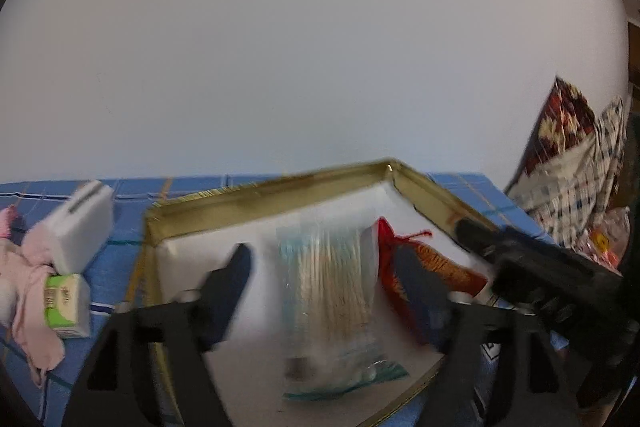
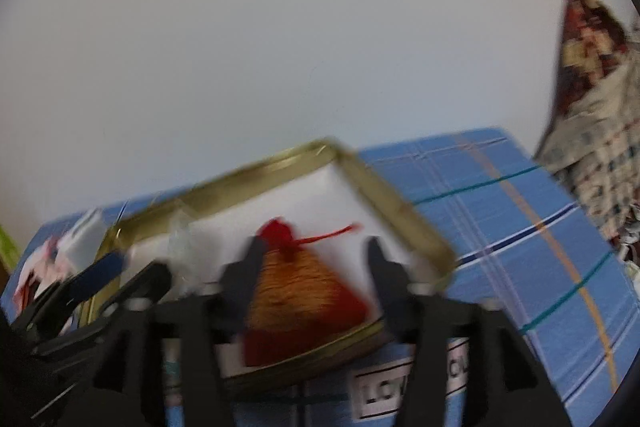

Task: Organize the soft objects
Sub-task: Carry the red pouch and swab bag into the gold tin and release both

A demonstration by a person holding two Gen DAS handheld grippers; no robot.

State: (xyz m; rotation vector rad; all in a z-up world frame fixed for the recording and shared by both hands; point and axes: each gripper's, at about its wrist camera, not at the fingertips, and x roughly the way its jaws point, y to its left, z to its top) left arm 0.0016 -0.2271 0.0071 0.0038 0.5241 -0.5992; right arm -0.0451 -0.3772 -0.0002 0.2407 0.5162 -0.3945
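A gold-rimmed tin tray (image 1: 276,193) with a white floor sits on a blue plaid cloth. In it lie a clear bag of cotton swabs (image 1: 334,291) and an orange-and-red drawstring pouch (image 1: 440,263). My left gripper (image 1: 326,267) is open, its fingers either side of the swab bag, above it. In the right wrist view, my right gripper (image 2: 314,259) is open around the pouch (image 2: 300,299) in the tray (image 2: 392,203). The frames are blurred, so I cannot tell whether the fingers touch anything.
Left of the tray lie a white box (image 1: 82,223), a small green-and-white pack (image 1: 66,301) and pink cloth (image 1: 34,315). A patterned fabric pile (image 1: 572,163) stands at the right. The right gripper's body (image 1: 552,275) reaches over the tray's right rim.
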